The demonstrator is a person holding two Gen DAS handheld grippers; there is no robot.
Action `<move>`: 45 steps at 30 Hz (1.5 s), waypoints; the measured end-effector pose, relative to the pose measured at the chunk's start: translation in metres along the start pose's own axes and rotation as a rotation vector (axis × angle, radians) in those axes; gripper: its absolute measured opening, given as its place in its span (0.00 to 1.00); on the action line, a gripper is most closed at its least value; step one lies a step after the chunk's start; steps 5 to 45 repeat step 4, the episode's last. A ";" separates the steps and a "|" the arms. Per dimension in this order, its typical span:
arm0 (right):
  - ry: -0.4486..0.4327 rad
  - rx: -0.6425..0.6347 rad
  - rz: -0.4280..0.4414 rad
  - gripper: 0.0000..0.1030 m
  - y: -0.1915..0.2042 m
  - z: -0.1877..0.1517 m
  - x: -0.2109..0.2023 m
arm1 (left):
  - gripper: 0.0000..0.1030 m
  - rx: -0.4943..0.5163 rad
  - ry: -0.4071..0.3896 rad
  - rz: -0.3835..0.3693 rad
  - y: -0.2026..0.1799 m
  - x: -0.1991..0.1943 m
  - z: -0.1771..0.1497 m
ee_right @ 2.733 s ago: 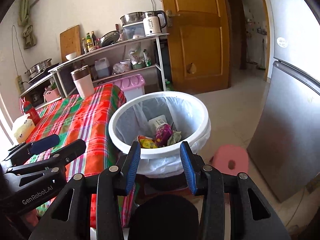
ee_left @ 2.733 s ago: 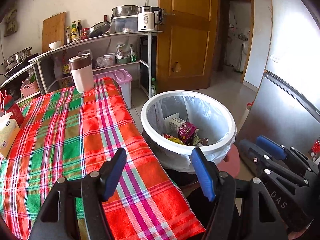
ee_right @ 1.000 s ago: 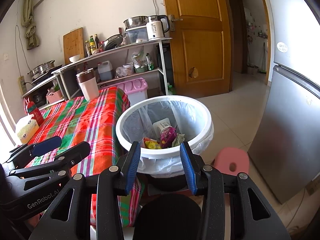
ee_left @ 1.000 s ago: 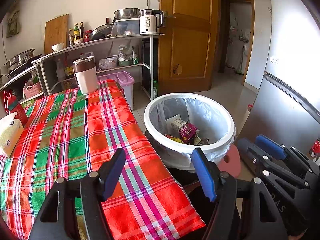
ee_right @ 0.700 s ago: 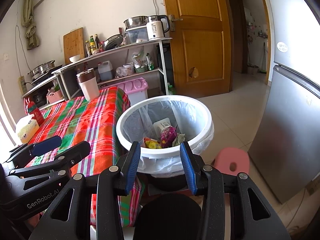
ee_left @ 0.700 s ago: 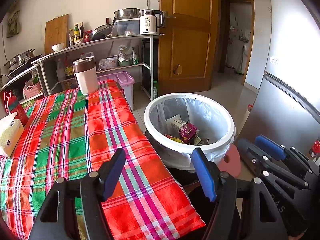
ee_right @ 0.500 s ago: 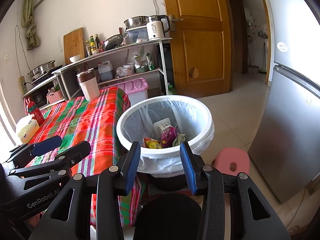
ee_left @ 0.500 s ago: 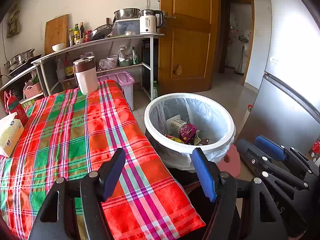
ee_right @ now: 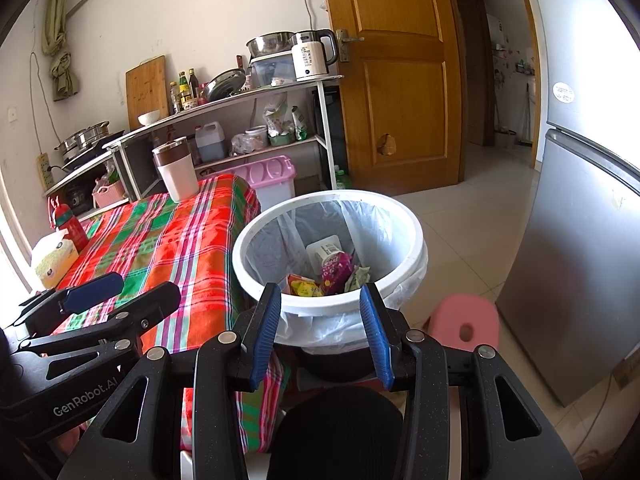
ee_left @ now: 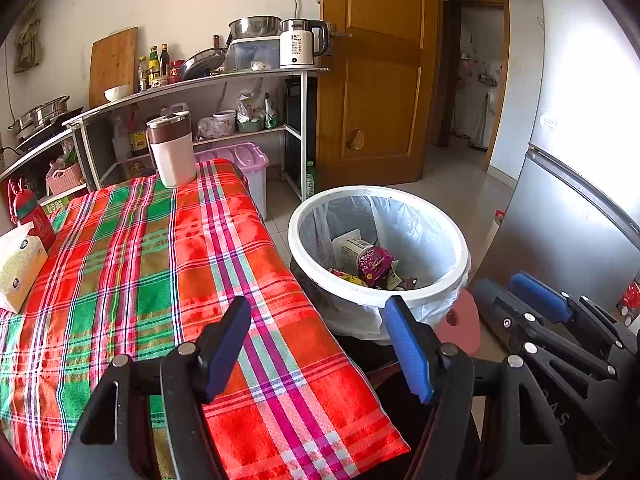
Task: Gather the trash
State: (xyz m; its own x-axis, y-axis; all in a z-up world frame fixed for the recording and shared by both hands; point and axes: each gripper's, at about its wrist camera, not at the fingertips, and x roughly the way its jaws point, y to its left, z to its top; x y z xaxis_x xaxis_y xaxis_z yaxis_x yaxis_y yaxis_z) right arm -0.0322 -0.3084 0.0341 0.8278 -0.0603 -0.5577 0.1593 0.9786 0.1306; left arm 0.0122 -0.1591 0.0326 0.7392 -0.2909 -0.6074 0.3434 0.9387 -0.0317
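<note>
Almost nothing has changed over the last moments: both of my hands hang where they were, and the view of the room has only settled a touch since a few seconds ago, when I was a little closer over the bin. My left gripper [ee_left: 320, 344] has its jaws standing wide with nothing between them, poised over the near right corner of the table [ee_left: 120, 248]. My right gripper [ee_right: 320, 330] has its jaws narrower, also empty, pointing down toward the near rim of the trash bin [ee_right: 412, 236].

The bin stands on the floor just beside the table's right edge, lined with a white bag. Inside lie the collected pieces: a white carton [ee_right: 326, 252], a purple wrapper [ee_right: 338, 270] and a yellow-orange packet [ee_right: 304, 286], all resting at the bottom.

On the plaid cloth I see no loose litter. What remains there is a tumbler [ee_left: 172, 148] at the far edge, and a tissue box [ee_left: 18, 266] and a red bottle [ee_left: 34, 216] along the left edge, none of which looks like rubbish.

My reading is that the collecting is finished, or nearly so, and that this stillness is a pause at the end.
</note>
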 end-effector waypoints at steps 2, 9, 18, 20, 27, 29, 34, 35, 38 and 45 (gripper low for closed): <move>0.000 0.000 0.000 0.41 0.000 0.000 0.000 | 0.69 0.000 0.000 0.003 -0.001 0.000 0.000; 0.000 0.002 -0.001 0.41 0.000 0.000 -0.001 | 0.69 -0.001 0.004 -0.001 -0.001 0.000 0.000; 0.000 0.002 -0.001 0.41 0.000 0.000 -0.001 | 0.69 -0.001 0.004 -0.001 -0.001 0.000 0.000; 0.000 0.002 -0.001 0.41 0.000 0.000 -0.001 | 0.69 -0.001 0.004 -0.001 -0.001 0.000 0.000; 0.000 0.002 -0.001 0.41 0.000 0.000 -0.001 | 0.69 -0.001 0.004 -0.001 -0.001 0.000 0.000; 0.000 0.002 -0.001 0.41 0.000 0.000 -0.001 | 0.69 -0.001 0.004 -0.001 -0.001 0.000 0.000; 0.000 0.002 -0.001 0.41 0.000 0.000 -0.001 | 0.69 -0.001 0.004 -0.001 -0.001 0.000 0.000; 0.000 0.002 -0.001 0.41 0.000 0.000 -0.001 | 0.69 -0.001 0.004 -0.001 -0.001 0.000 0.000; 0.000 0.002 -0.001 0.41 0.000 0.000 -0.001 | 0.69 -0.001 0.004 -0.001 -0.001 0.000 0.000; 0.000 0.002 -0.001 0.41 0.000 0.000 -0.001 | 0.69 -0.001 0.004 -0.001 -0.001 0.000 0.000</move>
